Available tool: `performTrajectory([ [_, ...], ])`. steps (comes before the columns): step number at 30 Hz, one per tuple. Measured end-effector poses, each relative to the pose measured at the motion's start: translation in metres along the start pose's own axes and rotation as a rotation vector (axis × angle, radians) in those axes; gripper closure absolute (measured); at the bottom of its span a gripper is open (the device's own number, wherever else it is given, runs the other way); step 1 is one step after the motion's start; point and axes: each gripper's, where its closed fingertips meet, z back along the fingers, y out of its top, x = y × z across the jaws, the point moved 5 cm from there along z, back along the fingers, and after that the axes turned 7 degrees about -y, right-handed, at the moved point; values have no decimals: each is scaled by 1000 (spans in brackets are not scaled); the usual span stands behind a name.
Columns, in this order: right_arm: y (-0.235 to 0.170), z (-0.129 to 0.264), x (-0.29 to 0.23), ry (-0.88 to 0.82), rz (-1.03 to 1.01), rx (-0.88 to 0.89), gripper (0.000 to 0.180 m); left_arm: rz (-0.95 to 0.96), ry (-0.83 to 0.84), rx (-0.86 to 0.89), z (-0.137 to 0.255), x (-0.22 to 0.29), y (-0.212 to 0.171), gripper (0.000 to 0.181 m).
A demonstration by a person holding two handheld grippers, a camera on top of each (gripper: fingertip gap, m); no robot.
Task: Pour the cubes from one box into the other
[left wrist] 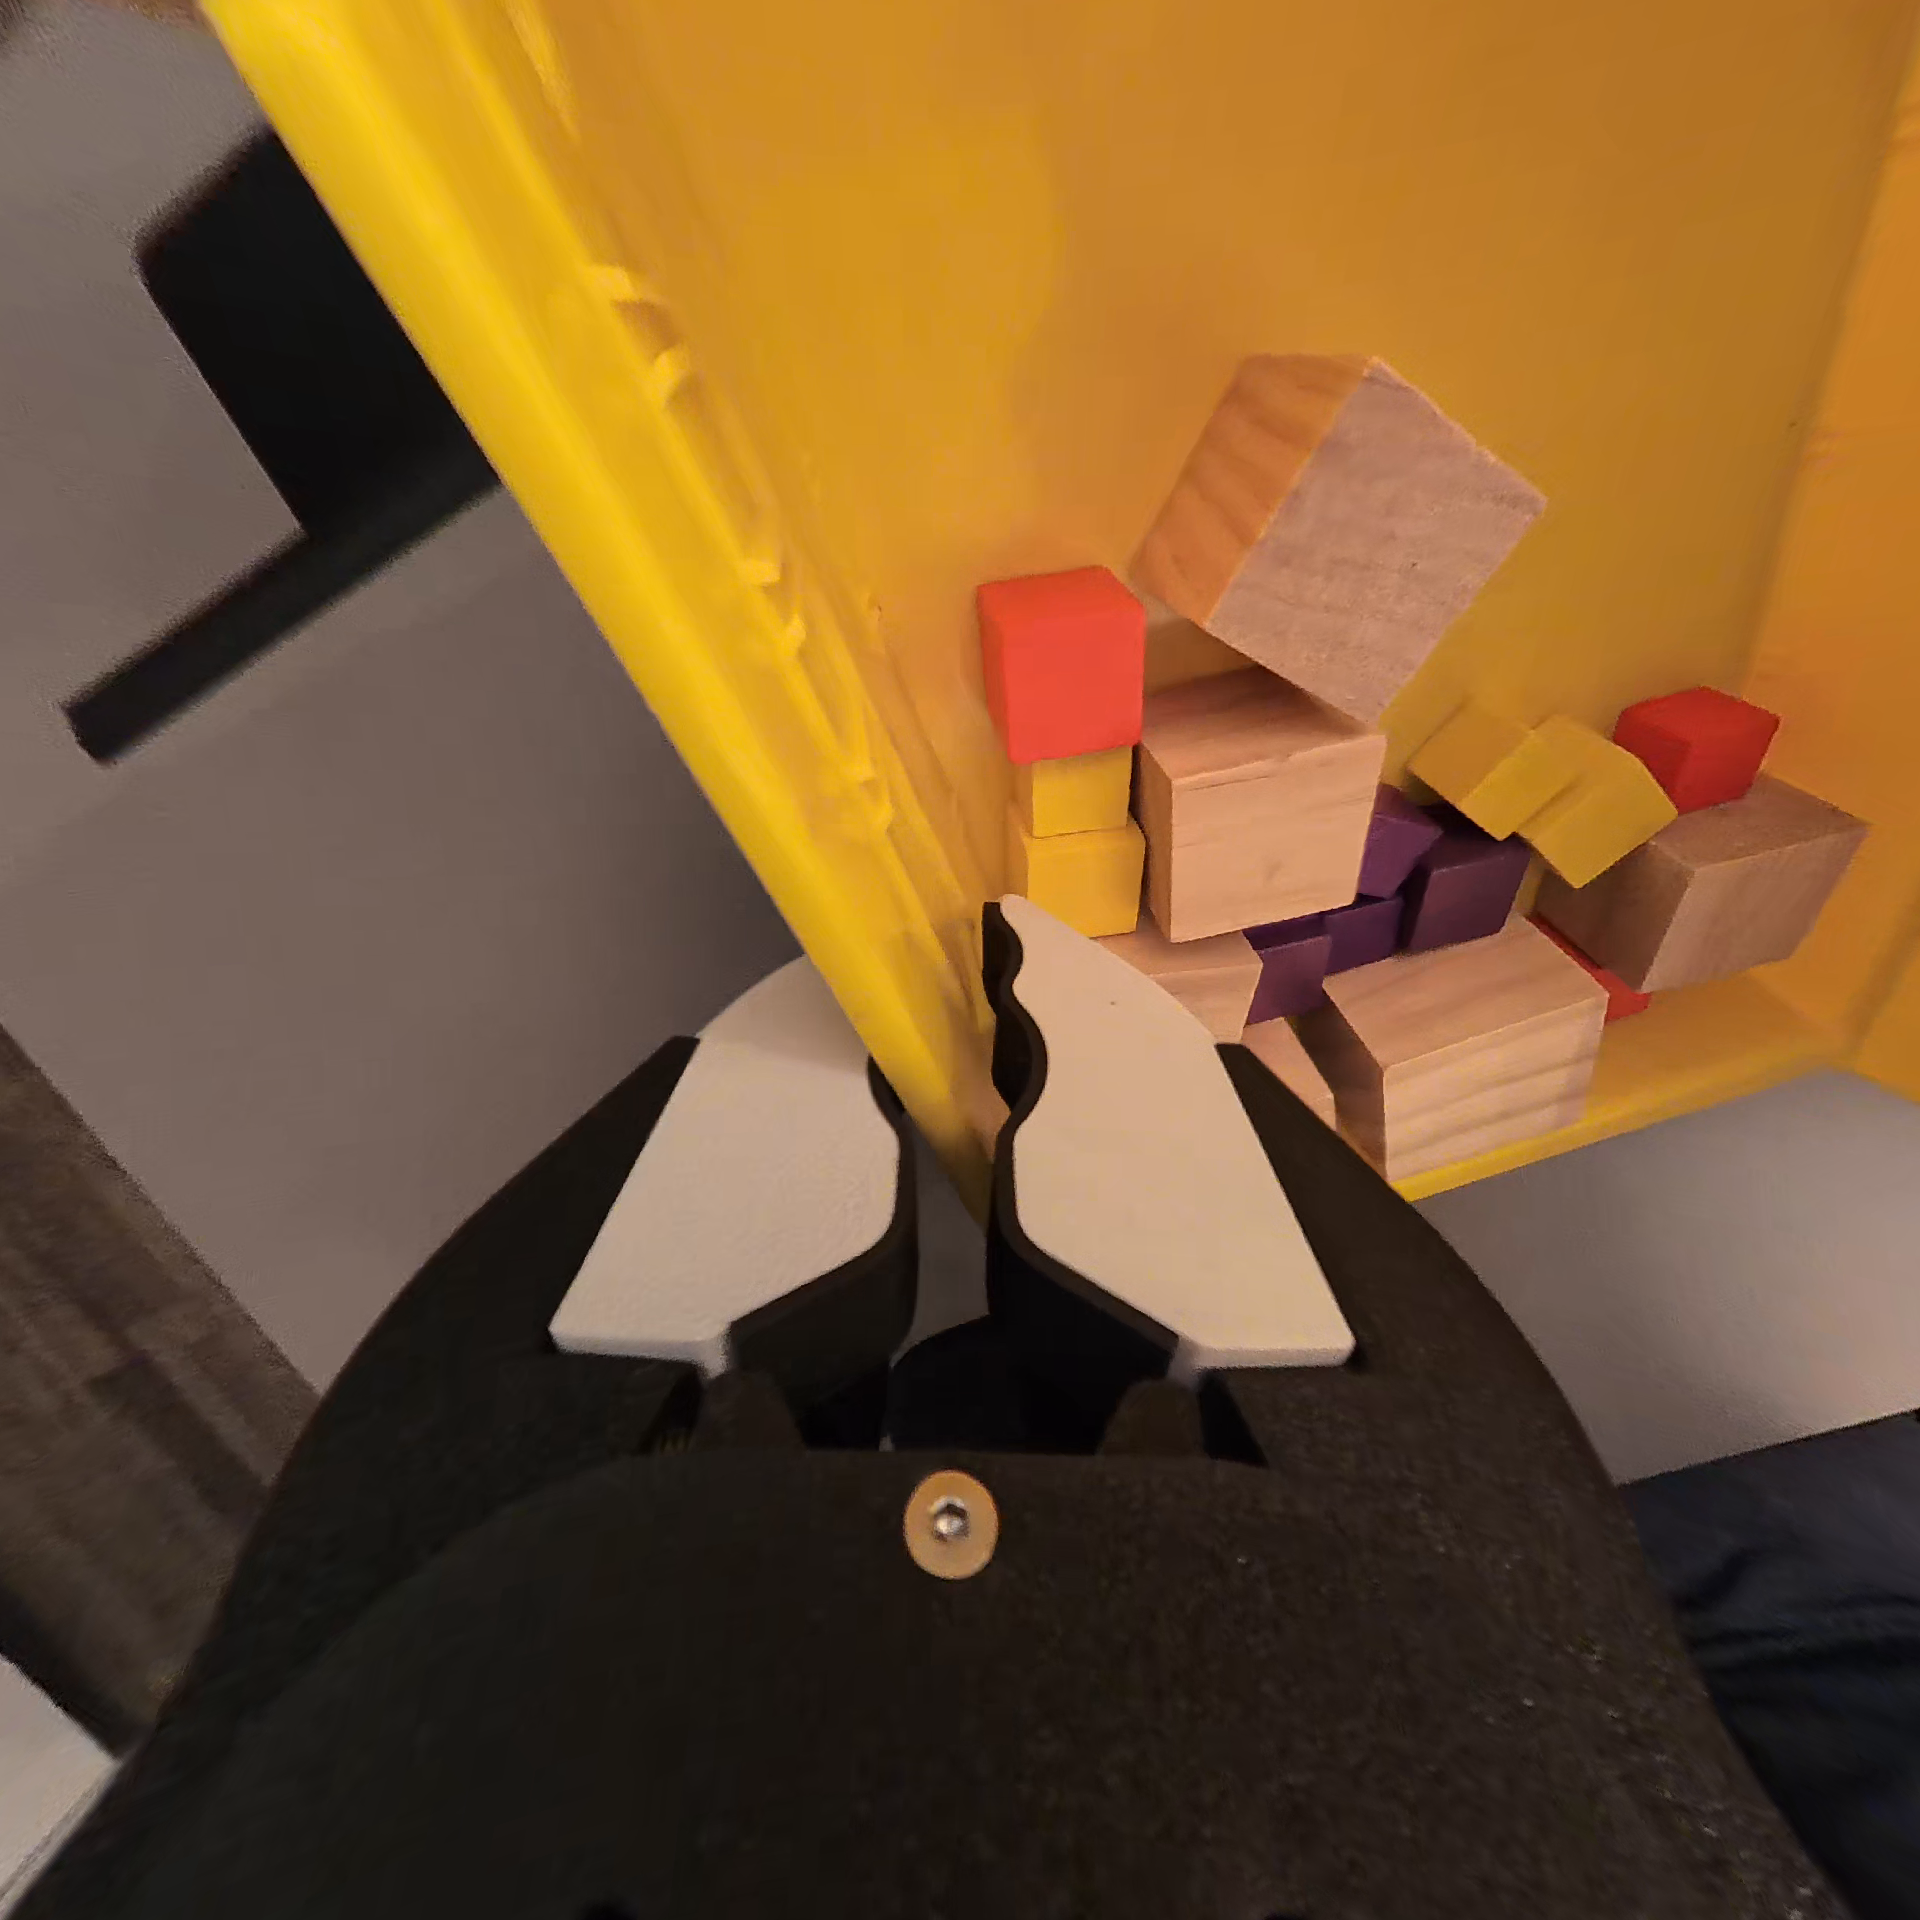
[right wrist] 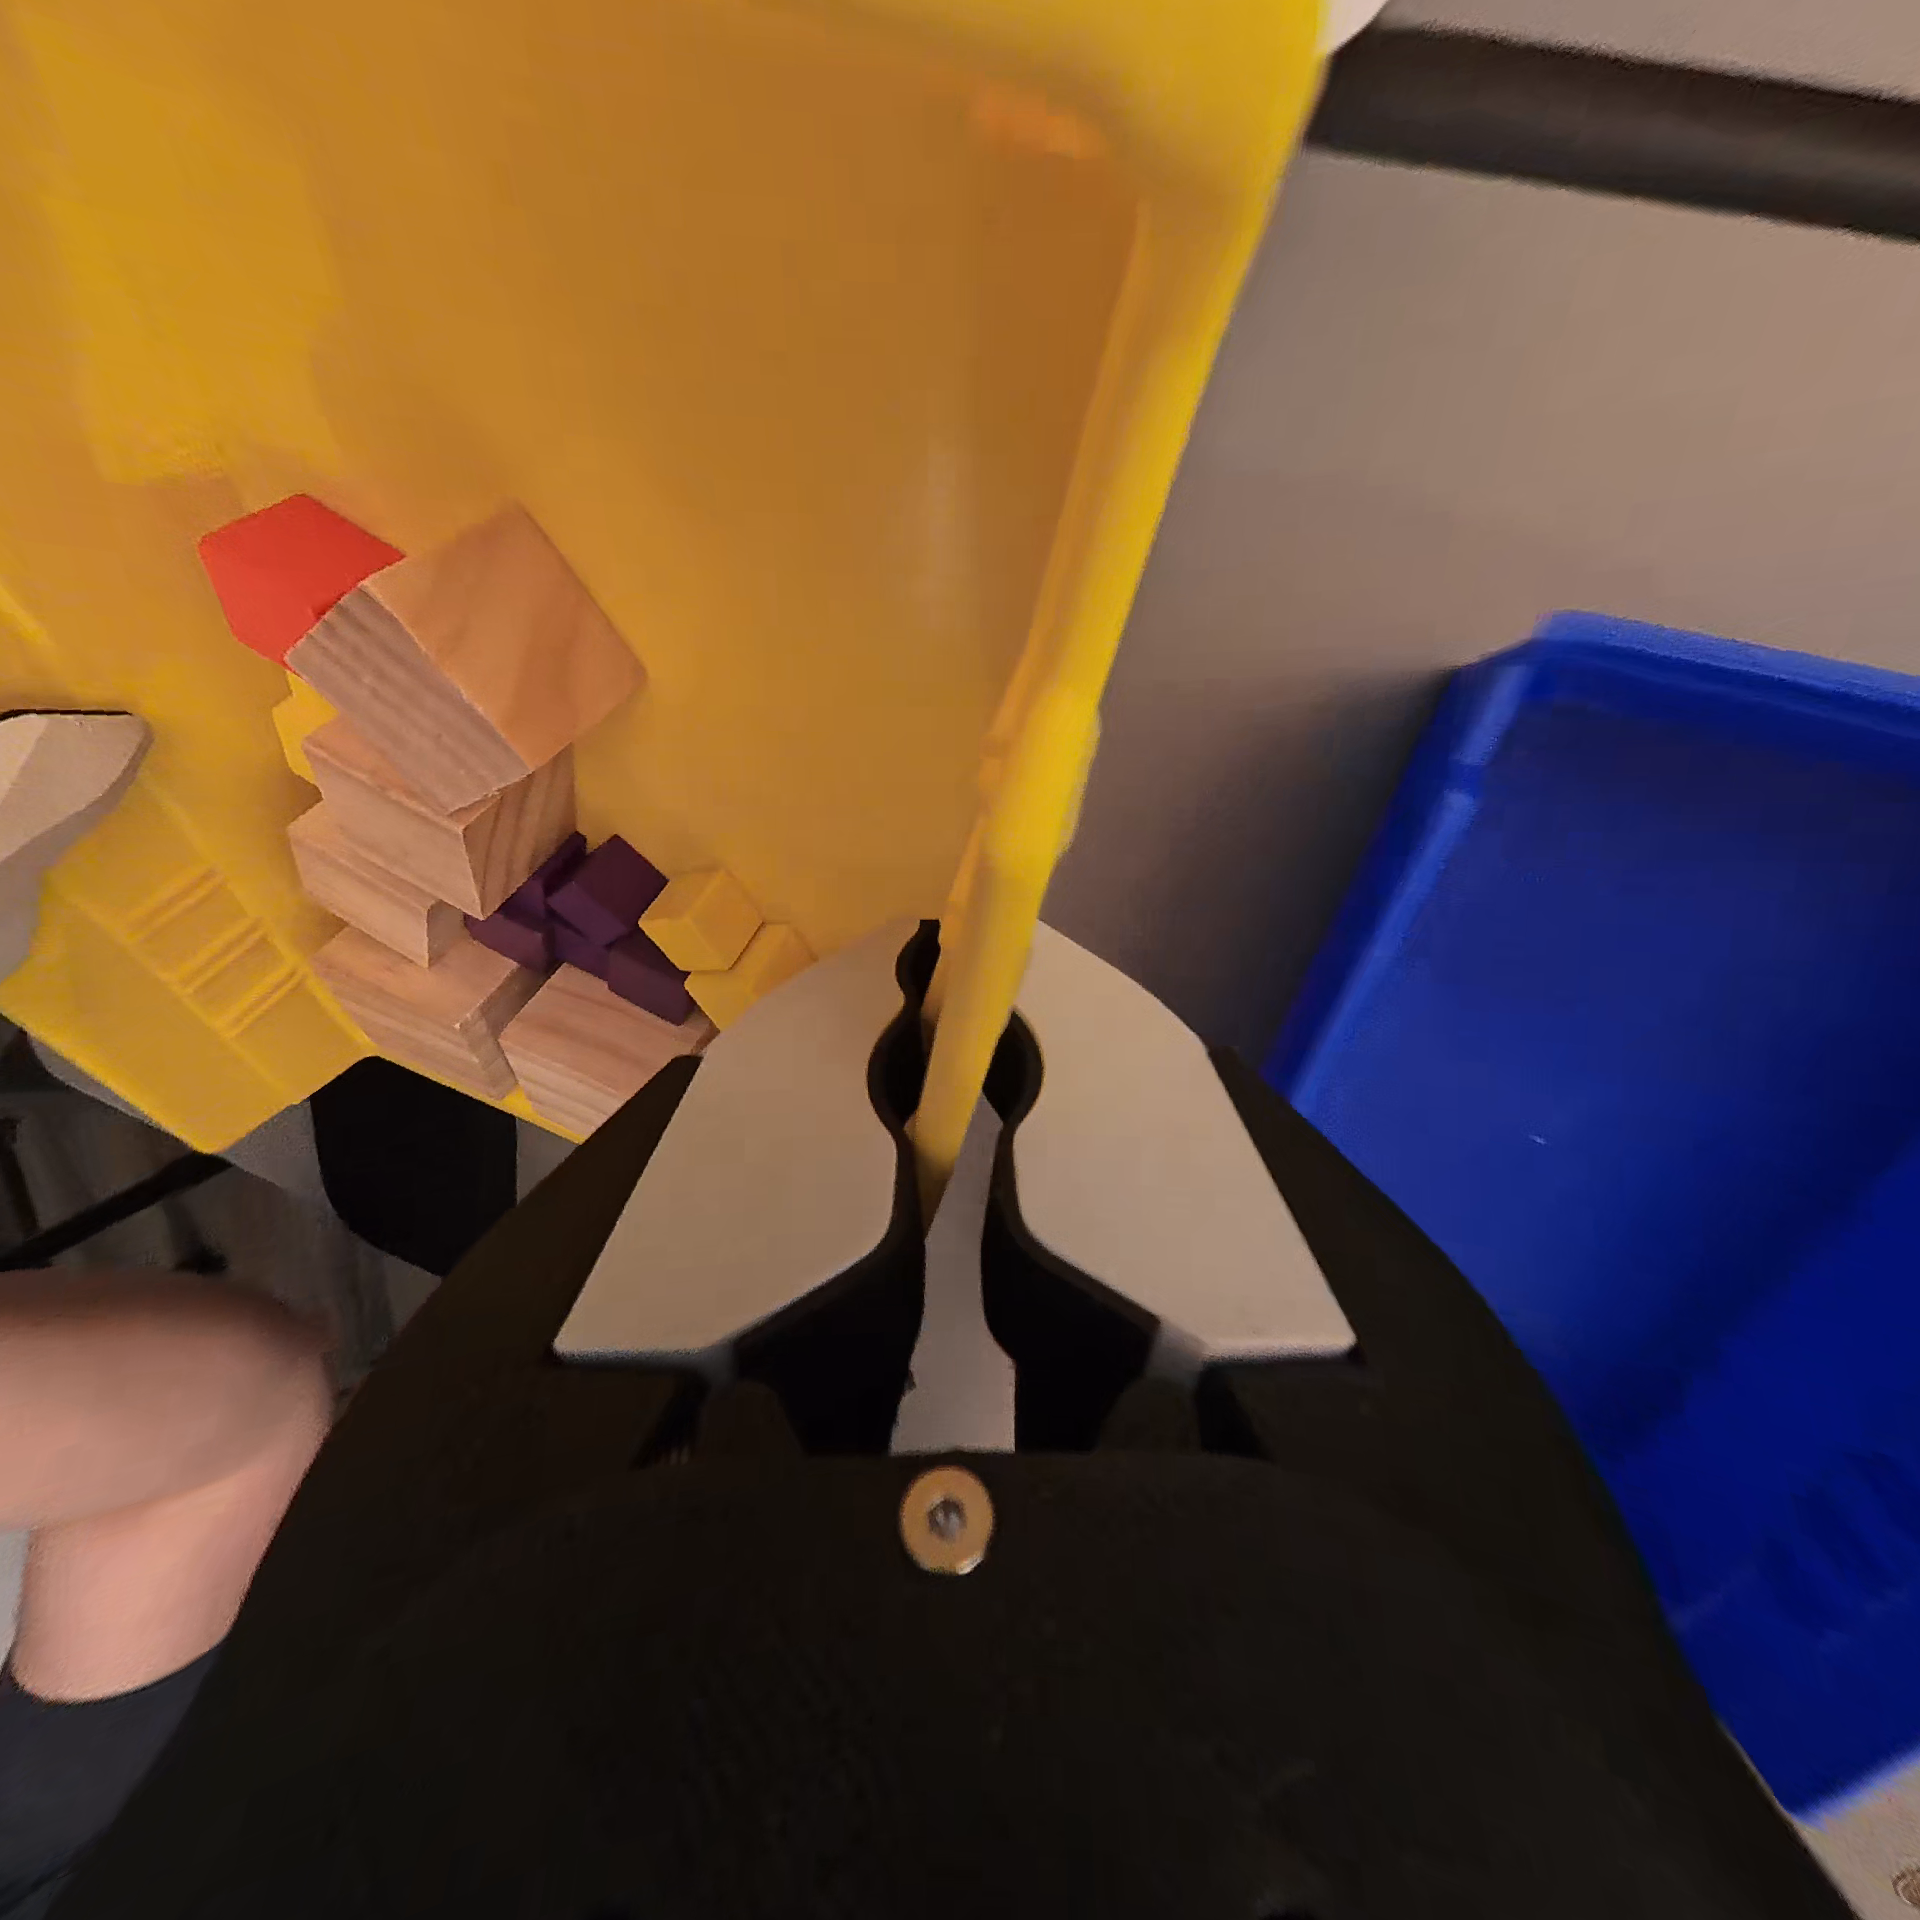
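A yellow box (left wrist: 935, 260) is tilted and held by both grippers. My left gripper (left wrist: 935, 997) is shut on its left wall. My right gripper (right wrist: 961, 977) is shut on its right wall (right wrist: 1039, 727). Inside it, several cubes lie heaped in the low near corner: plain wooden ones (left wrist: 1340, 530), red (left wrist: 1060, 665), yellow (left wrist: 1081, 873) and purple (left wrist: 1455, 883). The same heap shows in the right wrist view (right wrist: 468, 727). A blue box (right wrist: 1662, 1039) lies open on the table, to the right of my right gripper. The left gripper's fingertip (right wrist: 62, 769) shows at that view's left edge.
The grey table (left wrist: 312, 831) runs under both boxes. A black L-shaped thing (left wrist: 260, 468) lies on it to the left. A dark rail (right wrist: 1610, 125) runs at the far right. A person's hand (right wrist: 135, 1455) shows low left.
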Motion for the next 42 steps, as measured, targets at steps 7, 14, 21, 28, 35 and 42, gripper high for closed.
performTrajectory([
  [7, -8, 60, 82, 52, -156, 170, 173, -188, 120, -2, 36, 68, 90, 172],
  [14, -25, 97, 150, 142, -276, 255, 174, -328, 238, -67, 70, 138, 161, 173],
  [21, -46, 132, 229, 37, -374, 392, 173, -413, 128, 59, 55, 206, 211, 173],
  [28, -61, 155, 269, -181, -362, 563, 173, -425, -1, 280, 30, 239, 230, 174],
  [35, -67, 165, 261, -365, -262, 673, 173, -377, -111, 451, 16, 235, 222, 175],
  [42, -79, 170, 246, -468, -205, 792, 173, -401, -115, 623, 14, 232, 206, 175],
])
